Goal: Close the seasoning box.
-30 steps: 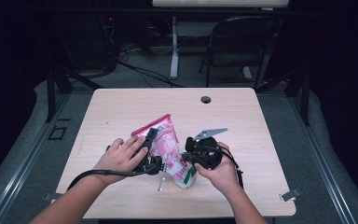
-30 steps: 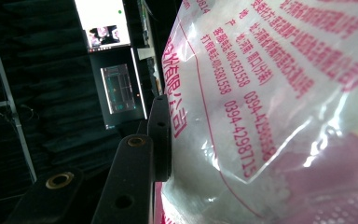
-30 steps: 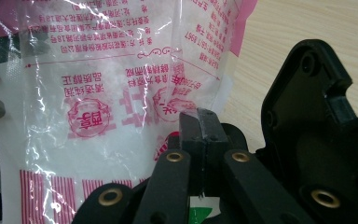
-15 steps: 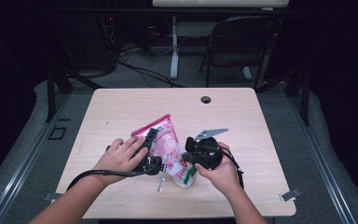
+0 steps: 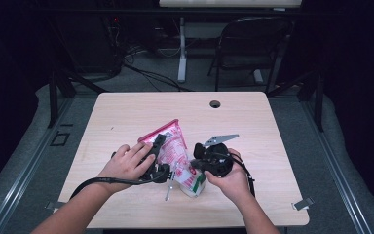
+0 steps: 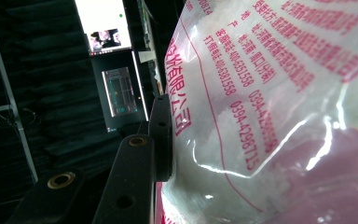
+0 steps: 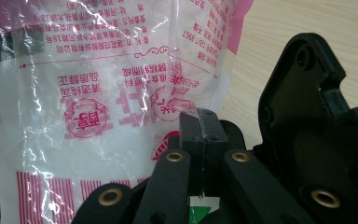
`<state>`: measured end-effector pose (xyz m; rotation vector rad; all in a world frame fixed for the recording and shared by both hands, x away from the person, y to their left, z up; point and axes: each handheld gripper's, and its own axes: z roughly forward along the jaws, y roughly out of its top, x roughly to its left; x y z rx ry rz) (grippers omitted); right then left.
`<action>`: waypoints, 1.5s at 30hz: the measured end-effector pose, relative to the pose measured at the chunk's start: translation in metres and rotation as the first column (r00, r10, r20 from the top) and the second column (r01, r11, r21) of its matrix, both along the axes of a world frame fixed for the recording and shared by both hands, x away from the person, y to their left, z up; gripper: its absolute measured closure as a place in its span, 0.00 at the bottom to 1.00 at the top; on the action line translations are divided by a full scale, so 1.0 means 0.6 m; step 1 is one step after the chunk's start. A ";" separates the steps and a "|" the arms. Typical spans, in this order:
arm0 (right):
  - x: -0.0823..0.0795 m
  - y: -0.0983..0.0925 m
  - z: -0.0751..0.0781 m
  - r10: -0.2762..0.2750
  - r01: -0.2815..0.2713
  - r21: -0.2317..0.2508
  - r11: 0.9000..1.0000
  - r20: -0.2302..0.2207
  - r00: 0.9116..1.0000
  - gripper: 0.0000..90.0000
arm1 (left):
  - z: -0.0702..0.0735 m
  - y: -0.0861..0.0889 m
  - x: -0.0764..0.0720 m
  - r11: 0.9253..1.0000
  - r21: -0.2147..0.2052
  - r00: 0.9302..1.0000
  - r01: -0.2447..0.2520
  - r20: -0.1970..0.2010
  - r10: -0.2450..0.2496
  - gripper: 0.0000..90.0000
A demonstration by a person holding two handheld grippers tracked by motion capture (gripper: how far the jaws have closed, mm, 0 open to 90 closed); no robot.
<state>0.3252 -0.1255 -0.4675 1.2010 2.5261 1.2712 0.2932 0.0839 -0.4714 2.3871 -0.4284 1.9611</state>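
From the high view, you have the pink-and-white printed bag (image 5: 173,151) lying near the middle of the wooden table (image 5: 126,112), its pink sealed end pointing away from you and its white end with a green patch nearest your right hand. White granular stuff shows through the clear film. Your left gripper (image 5: 157,148) lies along the bag's left side, your left hand (image 5: 124,163) wrapped over its body. Your right gripper (image 5: 198,163) meets the bag's near end, with your right hand (image 5: 231,178) behind it and the grey plate standing above it. A small metal piece (image 5: 168,190) lies on the table just below the bag; I cannot tell what it is.

In the left gripper view, the bag (image 6: 279,107) bulges with white grains behind red print. One black pad (image 6: 161,137) presses flat against the film. The other jaw is hidden behind the bag, so your left gripper straddles the filled bag partly spread, pinching it across its bulk.

In the right gripper view, the two jaws of your right gripper (image 7: 200,128) are pressed together, and a thin edge of the bag's film (image 7: 107,93) is nipped between their tips. The table (image 7: 307,18) shows beyond.
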 end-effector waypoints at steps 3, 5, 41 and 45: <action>0.000 -0.001 0.000 -0.003 0.003 0.001 1.000 0.000 1.000 1.00 | 0.000 0.000 -0.001 1.000 0.008 1.000 0.001 0.003 -0.001 0.79; 0.001 -0.002 0.000 -0.002 0.002 0.002 1.000 0.000 1.000 1.00 | 0.000 0.001 -0.001 1.000 0.009 1.000 0.001 0.001 -0.001 0.79; 0.000 -0.003 0.001 -0.011 0.011 0.001 1.000 0.004 1.000 1.00 | 0.007 -0.004 -0.007 1.000 0.020 0.999 0.020 0.031 -0.021 0.80; 0.000 -0.003 0.001 -0.008 0.008 -0.001 1.000 0.003 1.000 1.00 | 0.007 -0.004 -0.007 1.000 0.021 0.999 0.022 0.030 -0.022 0.80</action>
